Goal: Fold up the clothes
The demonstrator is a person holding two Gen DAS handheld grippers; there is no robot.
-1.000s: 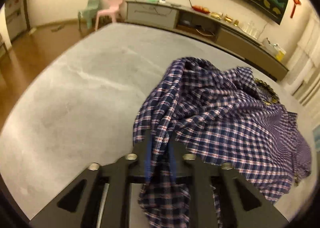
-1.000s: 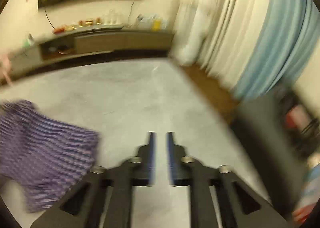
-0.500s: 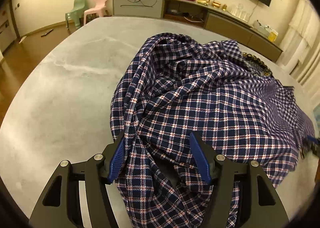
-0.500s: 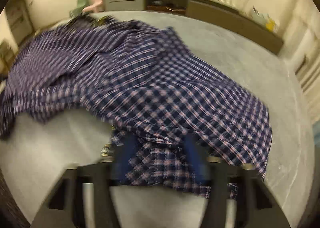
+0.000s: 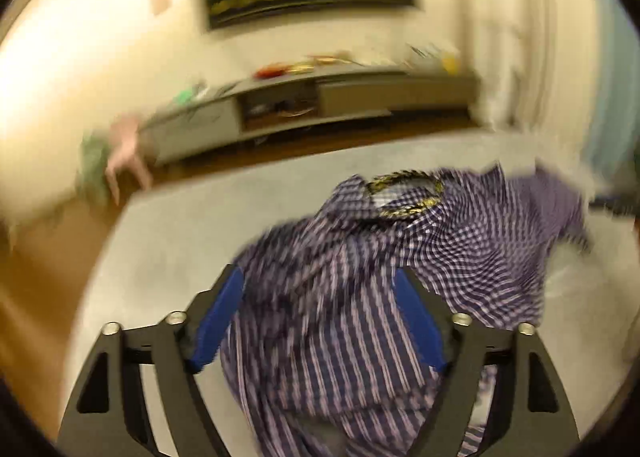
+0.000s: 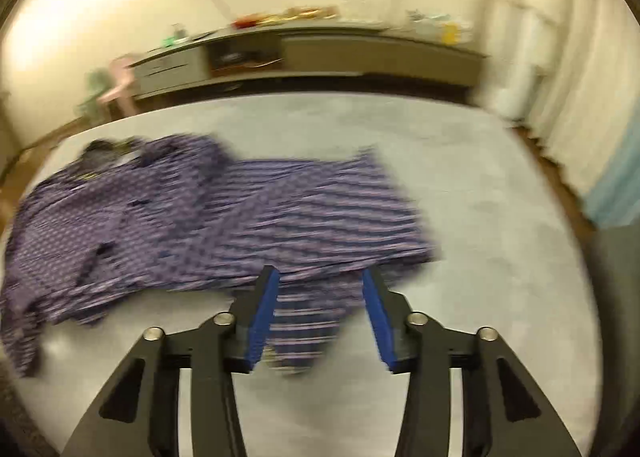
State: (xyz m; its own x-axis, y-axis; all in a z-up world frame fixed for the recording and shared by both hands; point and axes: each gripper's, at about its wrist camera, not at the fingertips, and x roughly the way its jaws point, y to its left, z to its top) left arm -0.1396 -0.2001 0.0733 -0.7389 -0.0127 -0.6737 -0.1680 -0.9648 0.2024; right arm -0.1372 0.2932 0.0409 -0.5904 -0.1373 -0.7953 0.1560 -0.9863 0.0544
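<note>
Currently the plaid shirt (image 6: 224,217) lies in a loose, rumpled heap on the grey bench (image 6: 480,217), its bulk on the side of the bench nearer the pink chair (image 6: 120,87); the half of the bench toward the curtains (image 6: 560,77) is bare. Both views are motion-blurred, so fine detail is unreliable.

Left gripper (image 5: 320,321): jaws opening, already spread wide. Cloth from the near part of the shirt sits between them, and the blue pads (image 5: 218,321) stand off it on either side; no pinch visible. Judged released, or about to be.

Right gripper (image 6: 318,317): jaws opening, roughly half spread. A small flap at the shirt's near edge lies between them. The pads do not appear to press on it.

The shirt's collar (image 5: 404,193), with a yellowish patterned lining, is at the far end of the shirt as seen from the left wrist, toward the low cabinet (image 6: 320,53) against the wall.

Handling notes (judgement):
- Light, thin woven fabric; fully limp, no stiffness of its own. It will drape and bunch wherever it is not supported.
- Not fragile, not slippery on the pads, but a single layer is hard to separate from the layers beneath.
- Best holds: hems, collar, shoulder seams or cuffs, where the cloth is doubled and gives the pads something to bite.
- A grab in the middle of the heap would take several layers and drag the whole garment.
- Needs spreading flat before any fold will hold.
</note>
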